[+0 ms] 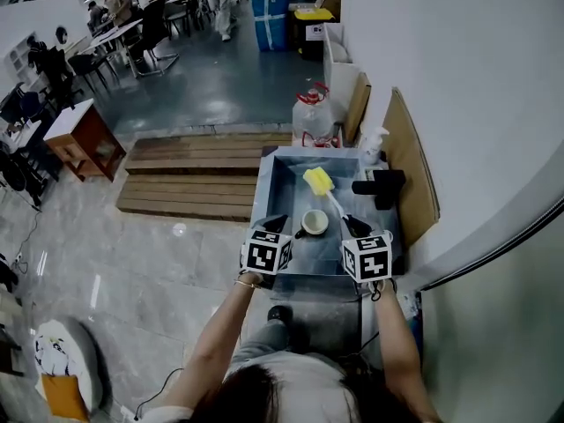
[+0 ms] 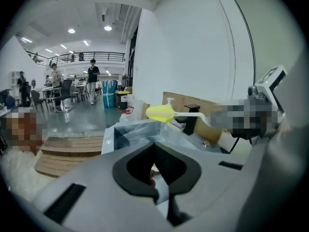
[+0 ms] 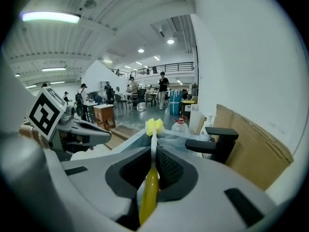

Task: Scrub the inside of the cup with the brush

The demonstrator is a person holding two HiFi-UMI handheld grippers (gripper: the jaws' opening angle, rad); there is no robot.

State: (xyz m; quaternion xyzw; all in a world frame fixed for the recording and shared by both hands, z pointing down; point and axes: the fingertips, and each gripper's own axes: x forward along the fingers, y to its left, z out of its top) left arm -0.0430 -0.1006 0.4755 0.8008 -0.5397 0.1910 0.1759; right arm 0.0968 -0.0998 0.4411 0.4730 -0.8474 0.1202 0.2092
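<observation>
While the brush (image 1: 319,181) is clamped in the right gripper (image 1: 355,226), the cup (image 1: 315,223) is seen at its 9 o'clock, beside the closed left gripper (image 1: 278,224).

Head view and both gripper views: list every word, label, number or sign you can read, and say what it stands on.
No word or number can be read in any view.
Marker cubes: black-and-white square patterns only, no letters.
White label on the yellow-lidded bin: too small to read.
Pump bottle: no print can be made out.
</observation>
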